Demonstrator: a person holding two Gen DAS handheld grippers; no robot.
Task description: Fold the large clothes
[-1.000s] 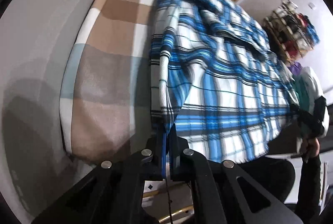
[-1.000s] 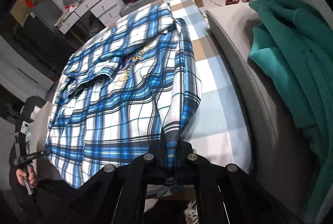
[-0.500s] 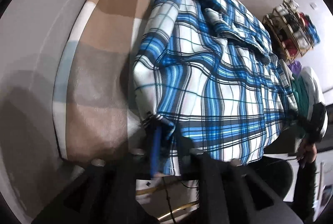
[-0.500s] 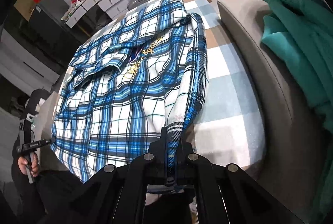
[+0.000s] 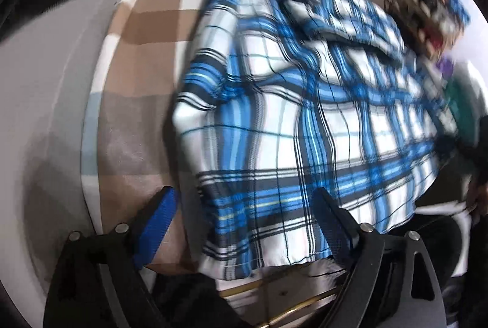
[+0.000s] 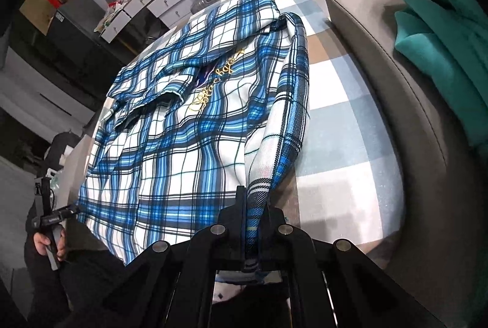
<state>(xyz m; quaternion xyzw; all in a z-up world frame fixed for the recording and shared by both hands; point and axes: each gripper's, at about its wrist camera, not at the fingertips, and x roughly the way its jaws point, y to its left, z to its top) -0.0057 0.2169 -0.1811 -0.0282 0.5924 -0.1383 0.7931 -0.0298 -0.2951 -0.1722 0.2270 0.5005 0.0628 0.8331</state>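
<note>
Blue-and-white plaid shirt spread flat across a checked tan, white and pale-blue blanket, gold script lettering visible near the chest. Near hem hanging just over the blanket's front edge (a bit rumpled there in the left wrist view).

Left gripper standing wide, jaws having just been opening, blue-padded fingers well apart on either side of the shirt's lower corner. Corner lying loose between them, not pinched by either pad. Whole left view smeared with motion blur, so no fine detail on the fabric edge.

Right gripper clamped tight on the shirt's right side edge, a thin strip of plaid squeezed between the jaws. That edge pulled up off the blanket into a raised ridge running away from the gripper toward the shoulder, folded partway inward over the body of the shirt.

A hand at far left in the right wrist view, wrapped around the left gripper's handle beside the shirt's lower left corner.

Grey sofa edge just beside the blanket on the right, with a teal garment piled on it. White drawers and clutter in the background.
</note>
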